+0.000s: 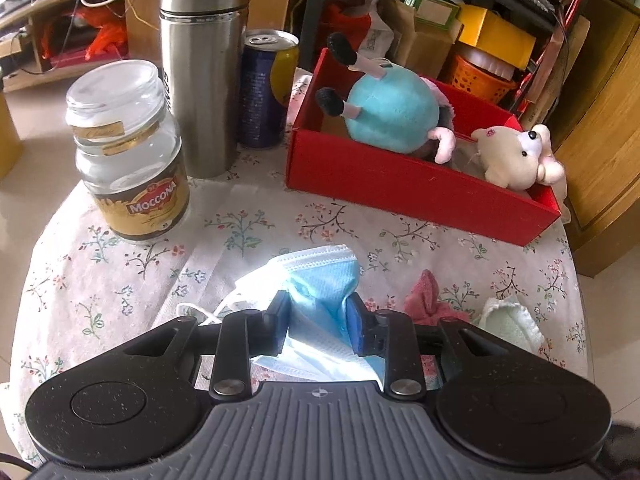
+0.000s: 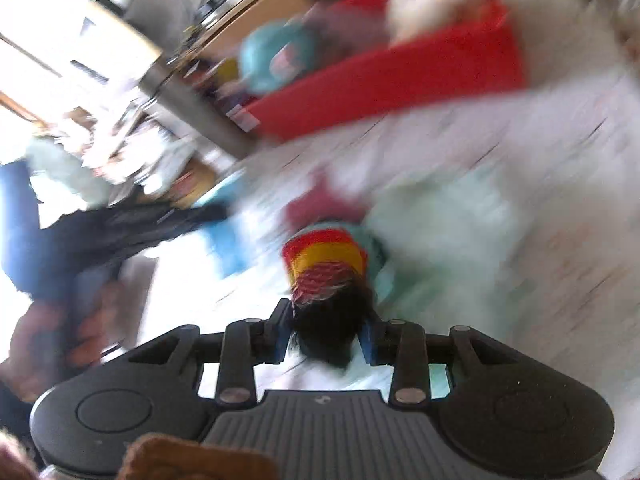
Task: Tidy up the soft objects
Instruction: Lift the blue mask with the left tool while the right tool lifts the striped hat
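One table, floral cloth (image 1: 100,272). One red box (image 1: 400,184) at its far right, holding two plush toys: one blue round-bodied toy (image 1: 384,116) with black feet, one cream bear (image 1: 516,156) against the box's right end.

Three containers stand left of the box: one steel flask (image 1: 202,68); one dark blue and yellow can (image 1: 266,88), its print too small to read; one empty glass jar (image 1: 130,152), label reading "MOCCONA".

Loose soft items near the table's front edge: one blue-and-white face mask (image 1: 316,280), one pink cloth (image 1: 426,294), one pale green cloth (image 1: 510,320).

Left gripper (image 1: 318,320): jaws pinched on the mask, above the cloth.

Right gripper (image 2: 326,332): view badly blurred; jaws clamped on one red-and-yellow striped knit item with black fringe (image 2: 326,268), over the table.
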`<state>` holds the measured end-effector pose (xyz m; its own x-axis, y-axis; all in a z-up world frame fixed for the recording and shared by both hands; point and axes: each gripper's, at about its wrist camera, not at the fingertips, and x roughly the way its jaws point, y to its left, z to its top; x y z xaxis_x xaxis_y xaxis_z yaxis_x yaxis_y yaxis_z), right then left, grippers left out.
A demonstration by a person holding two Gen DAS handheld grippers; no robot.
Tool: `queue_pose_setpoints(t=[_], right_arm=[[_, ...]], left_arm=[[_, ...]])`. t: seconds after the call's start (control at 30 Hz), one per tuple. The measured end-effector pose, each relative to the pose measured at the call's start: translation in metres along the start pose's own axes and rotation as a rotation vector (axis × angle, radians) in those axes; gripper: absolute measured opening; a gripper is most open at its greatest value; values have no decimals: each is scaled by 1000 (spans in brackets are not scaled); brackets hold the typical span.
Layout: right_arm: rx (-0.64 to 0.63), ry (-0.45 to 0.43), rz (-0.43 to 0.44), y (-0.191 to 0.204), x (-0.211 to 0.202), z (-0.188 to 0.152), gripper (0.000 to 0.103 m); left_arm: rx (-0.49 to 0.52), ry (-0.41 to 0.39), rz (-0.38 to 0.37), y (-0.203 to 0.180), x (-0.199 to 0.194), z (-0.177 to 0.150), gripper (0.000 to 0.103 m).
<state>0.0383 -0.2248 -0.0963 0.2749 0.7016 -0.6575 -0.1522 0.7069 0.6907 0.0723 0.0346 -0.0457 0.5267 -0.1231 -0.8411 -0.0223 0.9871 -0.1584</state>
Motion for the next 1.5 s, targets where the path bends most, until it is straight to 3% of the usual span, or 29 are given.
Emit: queue_pose_setpoints(t=[0.13, 0.27, 0.4, 0.5, 0.57, 0.67, 0.7, 0.77, 0.8, 0.9, 0.97, 1.17, 1.27, 1.43, 1.5], right_arm=[[-63, 22, -14, 12, 2, -11, 6], [-17, -87, -201, -19, -22, 4, 6], [11, -172, -207, -28, -43, 15, 6], [-35, -159, -224, -16, -35, 16, 7], [-57, -120, -232, -7, -19, 17, 15], [-148, -64, -255, 15, 5, 13, 41], [-191, -70, -288, 22, 10, 10, 42], [-258, -83, -343, 30, 19, 7, 38], [-274, -80, -347, 30, 21, 6, 23], [-252, -65, -322, 24, 16, 7, 4], [-229, -66, -289, 21, 10, 6, 0], [-153, -113, -160, 22, -10, 14, 0], [-151, -132, -175, 21, -16, 15, 0], [-128, -76, -208, 22, 1, 18, 0], [-159, -57, -223, 31, 12, 18, 15]], left_arm=[[-10, 2, 8, 5, 1, 1, 31], [-8, 4, 4, 3, 1, 2, 31], [20, 9, -15, -6, 1, 0, 34], [46, 18, -7, -11, 3, -4, 35], [40, 25, -2, -9, 5, -5, 36], [32, 26, 0, -6, 6, -5, 36], [30, 27, -2, -5, 6, -5, 36], [31, 29, -10, -5, 5, -5, 38], [37, 29, -14, -5, 4, -5, 38], [40, 29, -15, -5, 2, -6, 39], [33, 25, -17, -4, 0, -5, 39], [10, -1, -20, -1, -7, 3, 39], [-10, -23, -21, 5, -13, 8, 40], [-51, -41, -20, 18, -19, 15, 41], [-66, -51, -23, 23, -22, 17, 41]])
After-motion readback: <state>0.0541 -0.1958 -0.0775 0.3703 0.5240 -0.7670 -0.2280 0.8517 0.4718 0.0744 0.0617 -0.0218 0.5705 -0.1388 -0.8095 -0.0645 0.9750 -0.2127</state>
